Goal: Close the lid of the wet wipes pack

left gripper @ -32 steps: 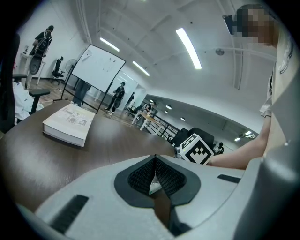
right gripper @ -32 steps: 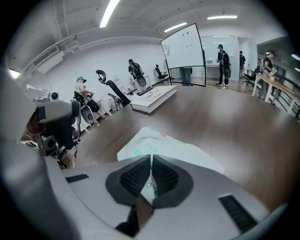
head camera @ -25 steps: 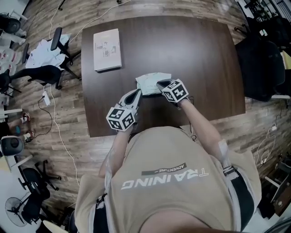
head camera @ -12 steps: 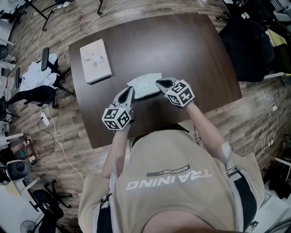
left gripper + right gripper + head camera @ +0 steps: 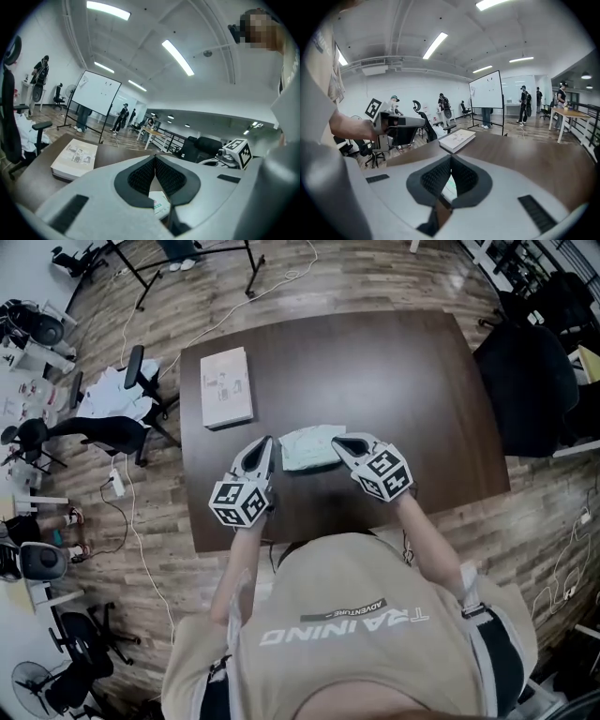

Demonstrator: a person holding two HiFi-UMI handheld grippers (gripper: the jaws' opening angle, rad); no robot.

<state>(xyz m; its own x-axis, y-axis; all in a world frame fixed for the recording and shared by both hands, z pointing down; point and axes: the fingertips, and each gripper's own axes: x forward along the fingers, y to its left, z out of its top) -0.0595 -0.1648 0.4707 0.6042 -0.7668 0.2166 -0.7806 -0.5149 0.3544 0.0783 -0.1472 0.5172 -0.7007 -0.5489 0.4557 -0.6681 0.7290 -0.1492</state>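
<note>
The wet wipes pack (image 5: 307, 447), pale green and white, lies flat near the middle of the dark table (image 5: 412, 381). My left gripper (image 5: 265, 443) sits just left of the pack, and its jaws are shut with nothing between them. At the pack's right end is my right gripper (image 5: 337, 441), also shut and empty. In the left gripper view the pads meet at the left gripper's (image 5: 154, 157) tip, and a corner of the pack (image 5: 160, 204) shows below them. The right gripper view shows the right gripper's (image 5: 451, 158) pads together, with the pack (image 5: 449, 187) behind them.
A white book (image 5: 227, 386) lies at the table's far left corner. Office chairs (image 5: 127, 399) and cables stand on the wood floor to the left, and a black chair (image 5: 530, 381) on the right. People stand by a whiteboard (image 5: 96, 93) far off.
Both grippers have drawn back a little from the pack; the right one no longer reaches over its top. The head camera has shifted, so the table sits differently in view.
</note>
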